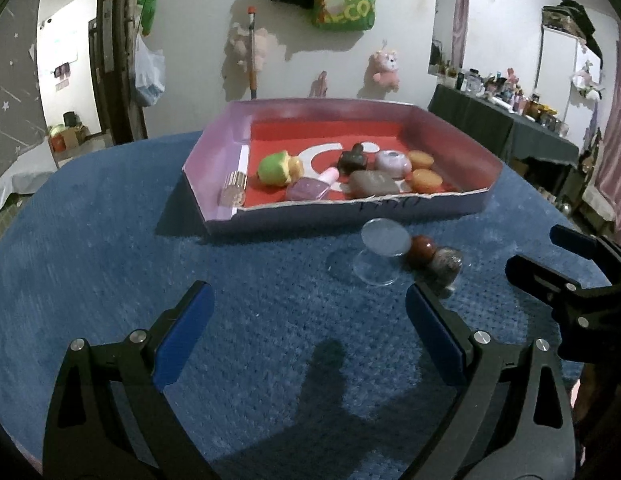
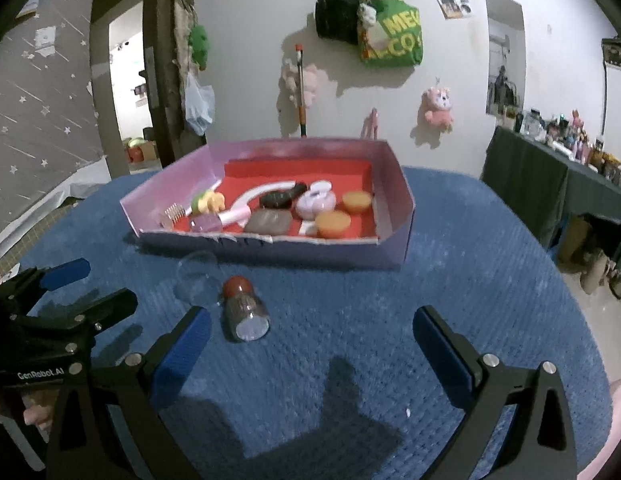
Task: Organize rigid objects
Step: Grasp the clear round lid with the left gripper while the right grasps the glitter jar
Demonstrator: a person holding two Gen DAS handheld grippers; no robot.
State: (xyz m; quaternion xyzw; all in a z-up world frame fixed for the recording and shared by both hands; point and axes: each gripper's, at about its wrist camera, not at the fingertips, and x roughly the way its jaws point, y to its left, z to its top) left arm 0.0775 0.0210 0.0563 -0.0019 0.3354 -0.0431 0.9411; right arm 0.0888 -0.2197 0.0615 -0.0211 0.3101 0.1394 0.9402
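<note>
A pink box with a red floor (image 1: 214,152) (image 2: 394,184) stands on the blue tablecloth and holds several small items, among them a nail polish bottle (image 1: 310,188), a green and yellow toy (image 1: 276,166) and two orange cups (image 1: 426,180). In front of the box lie a clear plastic stand (image 1: 380,252) (image 2: 196,276) and a small jar with a red cap (image 1: 432,258) (image 2: 244,306) on its side. My left gripper (image 1: 308,306) is open and empty, just short of the jar. My right gripper (image 2: 312,328) is open and empty, with the jar by its left finger.
The blue tablecloth (image 1: 110,240) (image 2: 470,280) covers a round table. A dark side table with many bottles (image 1: 510,120) (image 2: 550,168) stands at the right. Bags and plush toys hang on the wall behind. Each gripper shows at the edge of the other's view.
</note>
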